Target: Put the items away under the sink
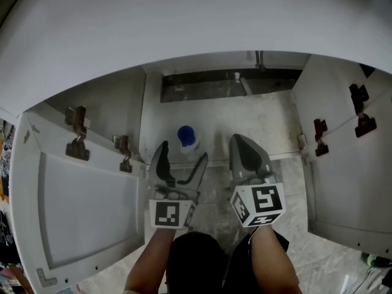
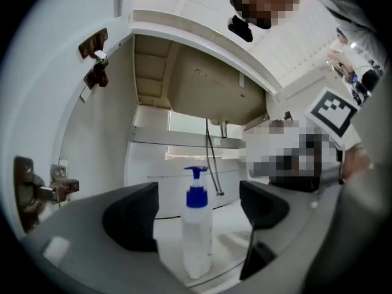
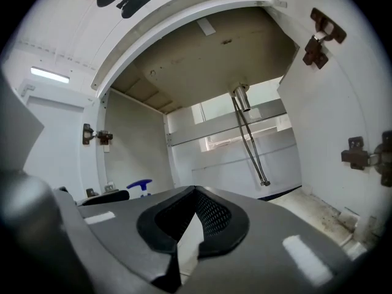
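The pump bottle (image 1: pixel 187 137) is probably light. Its body is clear or whitish plastic and I cannot tell how much liquid is inside. The wall is likely a little soft, so a hard squeeze could dent it, and the smooth plastic may slip. In my judgement the best place to take it is the middle of the body, below the blue collar. The pump head is not a good place, because it is thin and can turn or press down. The bottle is narrow and tall, so a push from one side could tip it.

It has a slim, pale body and a blue pump with the nozzle pointing to one side. It stands upright on the tabletop (image 1: pixel 263 124), which here is the pale, somewhat stained floor of the cabinet under the sink. It is close to the front edge, on the left half.

The tongs of the left gripper (image 1: pixel 182 163) are wide apart. The bottle shows in the gap between them and touches neither pad. I cannot tell for sure whether it is inside the tips or just ahead of them. The tongs of the right gripper (image 1: pixel 248 155) are pressed together with nothing in them, just beside the left one.

Both cabinet doors (image 1: pixel 86 207) are open. Above is the underside of the sink basin (image 2: pixel 208 90), and two hoses (image 3: pixel 248 136) hang down at the back.
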